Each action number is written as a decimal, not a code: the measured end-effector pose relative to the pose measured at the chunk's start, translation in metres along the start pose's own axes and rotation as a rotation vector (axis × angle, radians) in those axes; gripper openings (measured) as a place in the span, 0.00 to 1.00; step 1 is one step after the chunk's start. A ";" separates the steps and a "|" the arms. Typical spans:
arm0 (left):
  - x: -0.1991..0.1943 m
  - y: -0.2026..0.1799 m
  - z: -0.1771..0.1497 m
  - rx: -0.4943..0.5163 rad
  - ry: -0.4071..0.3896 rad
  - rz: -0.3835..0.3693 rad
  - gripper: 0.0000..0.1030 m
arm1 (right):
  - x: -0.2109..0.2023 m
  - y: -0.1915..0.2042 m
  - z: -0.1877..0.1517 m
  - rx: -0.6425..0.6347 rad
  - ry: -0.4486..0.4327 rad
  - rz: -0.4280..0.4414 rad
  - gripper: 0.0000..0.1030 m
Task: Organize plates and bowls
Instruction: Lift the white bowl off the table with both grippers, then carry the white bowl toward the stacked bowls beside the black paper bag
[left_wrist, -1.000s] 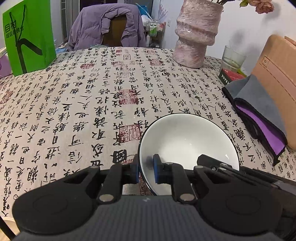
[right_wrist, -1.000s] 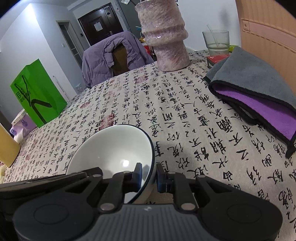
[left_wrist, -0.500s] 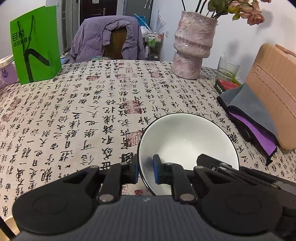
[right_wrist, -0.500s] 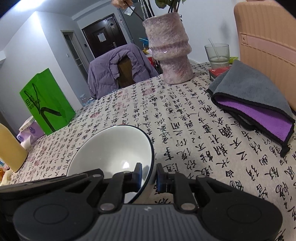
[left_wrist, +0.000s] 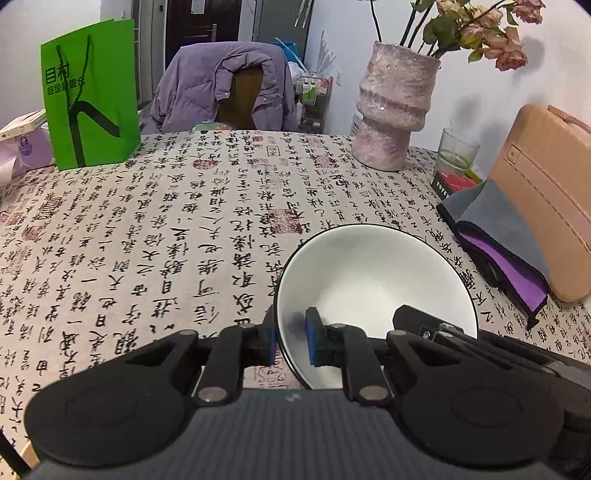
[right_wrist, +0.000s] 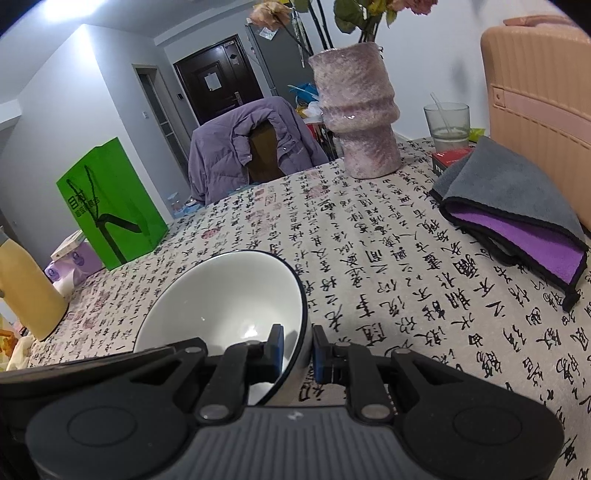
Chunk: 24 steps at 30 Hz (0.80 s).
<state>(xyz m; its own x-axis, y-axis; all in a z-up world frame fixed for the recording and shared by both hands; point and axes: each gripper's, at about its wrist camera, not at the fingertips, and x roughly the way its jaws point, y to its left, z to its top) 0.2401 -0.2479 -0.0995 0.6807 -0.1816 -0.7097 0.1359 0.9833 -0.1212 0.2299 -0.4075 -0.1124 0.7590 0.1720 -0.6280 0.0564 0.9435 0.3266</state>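
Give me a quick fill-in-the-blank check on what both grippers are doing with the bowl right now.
1. The left gripper and right gripper each pinch the rim of the same white ____.
2. The folded cloth shows grey over ____.
3. The paper bag standing on the table is ____.

Missing words: bowl; purple; green

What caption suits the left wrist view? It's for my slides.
Left gripper clamps the white bowl rim over the calligraphy tablecloth.
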 end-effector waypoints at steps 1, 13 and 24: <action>-0.002 0.002 0.000 0.000 -0.003 0.001 0.14 | -0.001 0.002 0.000 -0.001 -0.002 0.002 0.15; -0.028 0.029 -0.006 -0.021 -0.031 0.003 0.14 | -0.017 0.036 -0.009 -0.028 -0.021 0.011 0.15; -0.052 0.057 -0.013 -0.048 -0.055 0.000 0.14 | -0.031 0.071 -0.020 -0.057 -0.037 0.016 0.15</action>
<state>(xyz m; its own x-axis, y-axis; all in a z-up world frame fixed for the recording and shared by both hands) 0.2032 -0.1821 -0.0787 0.7191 -0.1811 -0.6709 0.1025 0.9825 -0.1553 0.1972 -0.3402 -0.0838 0.7827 0.1774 -0.5965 0.0084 0.9554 0.2952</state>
